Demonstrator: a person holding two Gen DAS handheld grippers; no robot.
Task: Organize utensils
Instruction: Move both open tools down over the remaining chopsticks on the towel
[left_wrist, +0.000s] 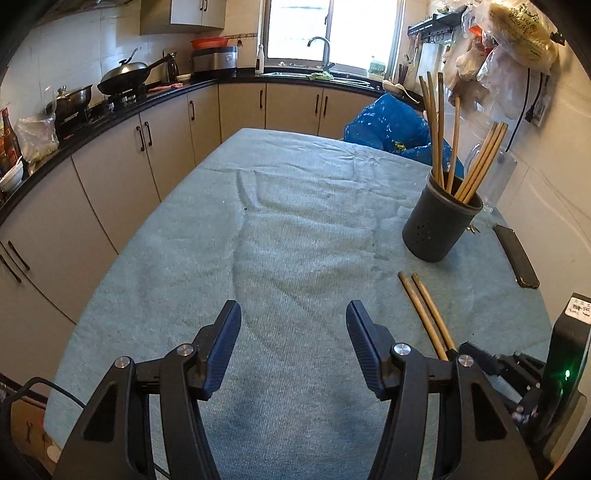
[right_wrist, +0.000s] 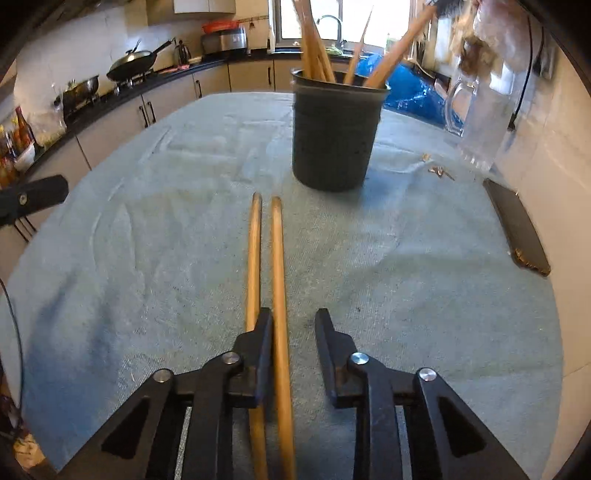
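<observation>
Reaching low over the teal cloth (right_wrist: 406, 277), the right gripper (right_wrist: 293, 321) straddles the near ends of two loose chopsticks (right_wrist: 277, 258) that lie side by side, pointing straight toward the dark holder (right_wrist: 336, 136). Only one stick runs between its fingers, hard against the left finger, while the other passes outside and under that finger. The right finger stands clear of the wood, so the claw is released around the stick and not yet clenched on it. Lying lined up with the holder, the pair looks easy to lift by its near end and tip into the cup, where several other chopsticks already lean against the rim. Taking only one stick would likely mean a second trip, and the outer stick may roll when the fingers close. On the far side of the pair from the holder's right neighbour, a dark phone (right_wrist: 517, 229), the left gripper (left_wrist: 293, 314) hangs over bare cloth with its fingers spread and nothing between them. It sits well apart from the holder (left_wrist: 439, 221), probably waiting clear so the right hand has room.
</observation>
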